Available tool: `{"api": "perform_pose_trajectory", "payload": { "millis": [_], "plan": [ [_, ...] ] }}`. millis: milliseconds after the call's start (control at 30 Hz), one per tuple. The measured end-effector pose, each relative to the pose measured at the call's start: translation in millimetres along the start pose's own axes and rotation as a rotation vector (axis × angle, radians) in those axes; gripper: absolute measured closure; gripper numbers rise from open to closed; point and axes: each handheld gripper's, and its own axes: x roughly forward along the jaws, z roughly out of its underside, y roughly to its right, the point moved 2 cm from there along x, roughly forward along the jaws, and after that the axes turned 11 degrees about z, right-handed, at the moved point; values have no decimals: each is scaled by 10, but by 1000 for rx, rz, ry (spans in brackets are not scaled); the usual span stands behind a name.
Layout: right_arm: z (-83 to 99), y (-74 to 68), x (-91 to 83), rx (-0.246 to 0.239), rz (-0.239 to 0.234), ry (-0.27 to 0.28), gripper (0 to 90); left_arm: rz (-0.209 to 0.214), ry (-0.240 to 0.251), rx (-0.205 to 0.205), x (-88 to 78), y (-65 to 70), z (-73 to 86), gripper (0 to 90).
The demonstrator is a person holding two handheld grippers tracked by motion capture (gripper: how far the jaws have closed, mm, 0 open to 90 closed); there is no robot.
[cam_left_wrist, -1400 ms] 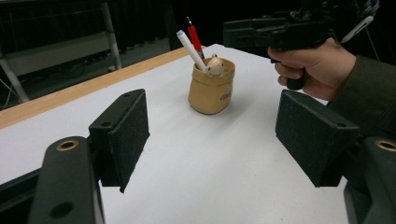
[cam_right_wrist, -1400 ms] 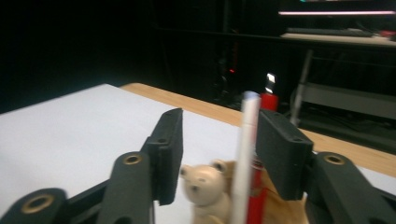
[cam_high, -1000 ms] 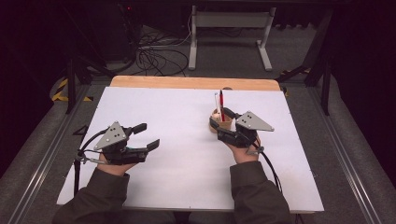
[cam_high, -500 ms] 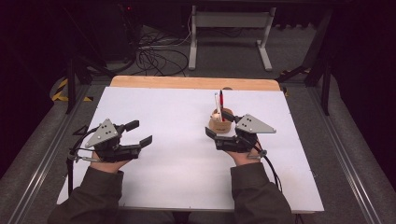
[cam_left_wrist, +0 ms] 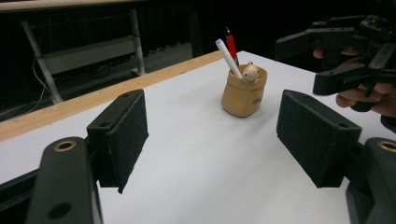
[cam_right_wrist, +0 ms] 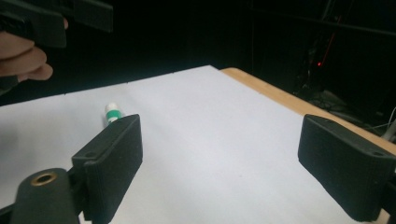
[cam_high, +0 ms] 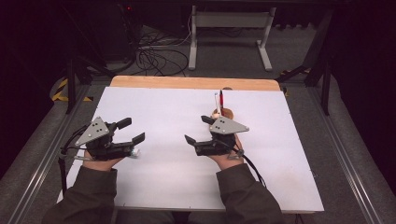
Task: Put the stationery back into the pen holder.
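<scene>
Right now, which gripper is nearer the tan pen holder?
Right. The right gripper sits just in front of the pen holder, apart from it; the left gripper is far off across the white table.

- Left tool (cam_high: 132, 131): jaws wide apart, nothing between them, held level in the left hand.
- Right tool (cam_high: 198, 129): jaws just opening, nothing between them, pointing leftward.

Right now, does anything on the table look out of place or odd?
One thing stands out: a green-and-white pen lies loose on the white table, near the left hand-held gripper, while the white pen and the red pen stand in the tan holder. Nothing looks spilled or damaged.
</scene>
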Motion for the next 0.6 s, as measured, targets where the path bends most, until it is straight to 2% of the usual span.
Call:
{"api": "perform_pose_trajectory", "payload": {
  "millis": [167,400,600],
  "plan": [
    [5,-154,180,-1,-38,-31,167,-5,-6,2,-38,-28,-5,255],
    [42,-368,416,-13,-80,-82,253,-13,0,-6,-116,-84,-12,251],
    [73,-529,604,-23,-115,-105,287,-25,9,-16,-176,-127,-19,251]
  ]
}}
